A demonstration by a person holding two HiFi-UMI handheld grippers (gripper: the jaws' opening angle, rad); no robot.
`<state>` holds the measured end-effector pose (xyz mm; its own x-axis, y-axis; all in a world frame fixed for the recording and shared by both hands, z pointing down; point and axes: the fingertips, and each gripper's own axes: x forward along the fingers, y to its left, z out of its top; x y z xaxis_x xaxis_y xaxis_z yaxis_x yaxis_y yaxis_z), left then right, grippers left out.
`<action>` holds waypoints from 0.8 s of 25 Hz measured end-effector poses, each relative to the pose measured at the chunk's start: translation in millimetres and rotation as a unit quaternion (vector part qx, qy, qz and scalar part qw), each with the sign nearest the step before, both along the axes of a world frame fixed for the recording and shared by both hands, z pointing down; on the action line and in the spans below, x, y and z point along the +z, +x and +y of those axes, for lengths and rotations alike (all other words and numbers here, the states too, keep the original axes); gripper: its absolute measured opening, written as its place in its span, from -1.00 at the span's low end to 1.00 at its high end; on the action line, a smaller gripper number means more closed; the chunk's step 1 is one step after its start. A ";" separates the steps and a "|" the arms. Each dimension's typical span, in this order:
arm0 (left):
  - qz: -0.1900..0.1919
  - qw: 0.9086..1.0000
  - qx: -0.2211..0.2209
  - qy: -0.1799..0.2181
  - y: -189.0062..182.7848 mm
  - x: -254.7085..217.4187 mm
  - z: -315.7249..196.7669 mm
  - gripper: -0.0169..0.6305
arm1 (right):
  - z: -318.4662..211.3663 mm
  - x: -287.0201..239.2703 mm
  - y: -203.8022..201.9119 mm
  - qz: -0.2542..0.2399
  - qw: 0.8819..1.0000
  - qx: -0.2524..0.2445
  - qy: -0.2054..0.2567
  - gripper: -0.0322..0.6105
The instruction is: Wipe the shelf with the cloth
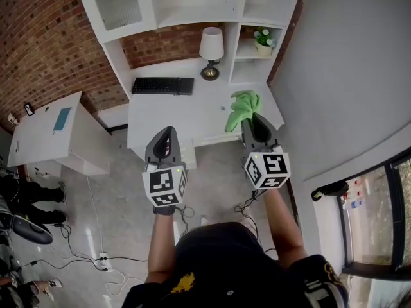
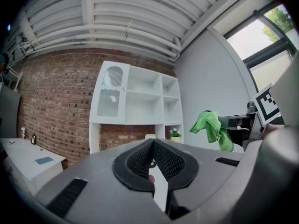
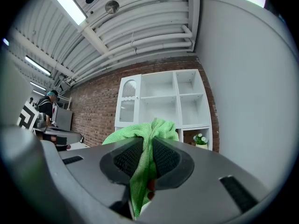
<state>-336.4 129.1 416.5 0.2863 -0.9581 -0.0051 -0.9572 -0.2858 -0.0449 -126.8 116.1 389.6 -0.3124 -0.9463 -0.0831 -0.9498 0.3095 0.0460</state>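
Note:
A bright green cloth (image 1: 243, 108) hangs bunched from my right gripper (image 1: 255, 122), whose jaws are shut on it; in the right gripper view the cloth (image 3: 142, 157) fills the gap between the pads. My left gripper (image 1: 166, 135) is shut with nothing in it; the left gripper view shows its jaws (image 2: 152, 147) meeting at the tips. The white shelf unit (image 1: 192, 5) stands against the brick wall beyond the desk (image 1: 186, 111), some way ahead of both grippers. From the left gripper the cloth (image 2: 209, 127) shows at the right.
On the desk are a black keyboard (image 1: 163, 85) and a white-shaded lamp (image 1: 211, 51). A small potted plant (image 1: 263, 42) sits in a lower right shelf cubby. A white side table (image 1: 51, 133) stands left. Cables (image 1: 96, 255) trail on the floor.

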 end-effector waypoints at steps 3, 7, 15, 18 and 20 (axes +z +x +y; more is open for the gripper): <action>0.002 1.000 0.002 -0.001 -1.1 2.7 1.1 -0.90 | 1.2 0.7 -5.7 0.003 1.000 -0.003 0.000 -0.70; 0.003 1.000 0.005 0.002 -3.0 2.1 2.6 -0.90 | 5.8 0.6 -14.8 0.016 1.000 -0.011 0.005 -0.70; 0.008 1.000 0.013 0.009 -0.9 -4.4 6.2 -0.90 | 11.3 -3.0 -26.1 0.036 0.999 -0.022 0.006 -0.70; 0.008 1.000 0.014 0.008 -1.5 -2.0 6.2 -0.90 | 13.0 0.5 -33.7 0.043 0.999 -0.030 0.005 -0.70; 0.010 1.000 0.014 0.008 -1.5 -1.2 6.9 -0.90 | 14.3 2.0 -37.1 0.045 0.998 -0.033 0.005 -0.70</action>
<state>-337.9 135.9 415.4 0.3136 -0.9492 -0.0255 -0.9493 -0.3128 -0.0311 -163.9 130.3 391.6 -0.3813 -0.9224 -0.0608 -0.9189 0.3710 0.1344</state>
